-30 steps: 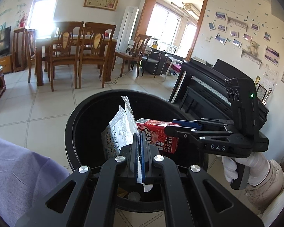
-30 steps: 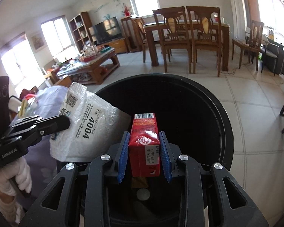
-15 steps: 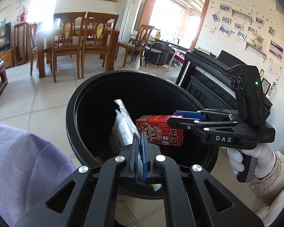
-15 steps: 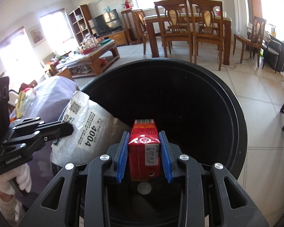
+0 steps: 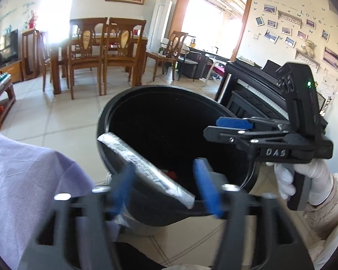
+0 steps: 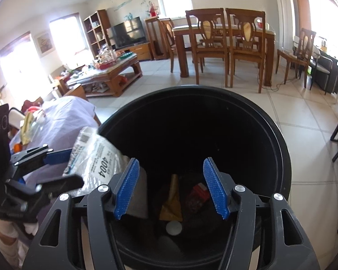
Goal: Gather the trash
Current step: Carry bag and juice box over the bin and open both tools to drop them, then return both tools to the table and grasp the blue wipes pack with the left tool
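A black trash bin (image 5: 128,103) (image 6: 279,144) stands below both grippers. My left gripper (image 5: 163,186) (image 6: 67,168) is blurred over the bin's near rim, its jaws opening. A white plastic wrapper (image 5: 144,168) (image 6: 94,164) hangs loose and slanted between its blue pads (image 5: 205,186), over the rim. My right gripper (image 6: 170,189) (image 5: 218,127) is over the bin mouth, jaws opening, with nothing between them. The red drink carton (image 6: 198,196) (image 5: 171,174) lies at the bottom of the bin.
A yellowish scrap (image 6: 172,204) also lies inside the bin. A lilac cloth (image 5: 22,184) covers a surface at the left. A black piano (image 5: 254,85) stands right of the bin. A dining table with chairs (image 6: 223,42) and a coffee table (image 6: 110,76) stand farther off on the tiled floor.
Both grippers have opened. The red carton has dropped out of the right jaws into the bin. The wrapper has come loose from the left jaws and tipped sideways.
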### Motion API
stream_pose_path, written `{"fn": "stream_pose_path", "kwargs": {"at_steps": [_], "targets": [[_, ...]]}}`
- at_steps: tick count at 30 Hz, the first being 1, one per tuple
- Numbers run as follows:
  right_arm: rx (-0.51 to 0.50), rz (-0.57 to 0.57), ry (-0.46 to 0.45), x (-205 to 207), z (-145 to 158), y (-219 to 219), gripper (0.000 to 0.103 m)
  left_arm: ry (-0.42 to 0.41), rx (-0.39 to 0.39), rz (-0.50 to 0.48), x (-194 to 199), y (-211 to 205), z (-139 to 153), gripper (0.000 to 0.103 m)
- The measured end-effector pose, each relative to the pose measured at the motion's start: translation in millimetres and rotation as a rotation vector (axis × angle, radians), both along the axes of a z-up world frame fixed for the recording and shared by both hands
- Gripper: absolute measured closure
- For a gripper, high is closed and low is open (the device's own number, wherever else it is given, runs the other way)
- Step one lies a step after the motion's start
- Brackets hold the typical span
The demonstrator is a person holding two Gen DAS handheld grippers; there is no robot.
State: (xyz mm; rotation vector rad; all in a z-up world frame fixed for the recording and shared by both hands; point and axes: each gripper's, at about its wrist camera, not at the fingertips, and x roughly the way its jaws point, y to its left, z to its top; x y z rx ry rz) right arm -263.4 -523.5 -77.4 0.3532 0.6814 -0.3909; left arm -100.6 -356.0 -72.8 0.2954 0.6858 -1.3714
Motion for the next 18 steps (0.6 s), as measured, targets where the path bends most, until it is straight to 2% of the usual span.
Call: {"fn": "stream_pose_path", "kwargs": {"at_steps": [10, 18], "targets": [[-0.034, 0.042, -0.016, 22.6, 20.0, 31.5, 0.04, 0.017, -0.033, 0.04, 12.7, 38.3, 7.7, 0.035], [-0.051, 0.14, -0.038, 68.0, 38.9, 79.4, 0.04, 0.0, -0.115, 0.156, 31.9, 100.9, 30.6, 0.03]]}}
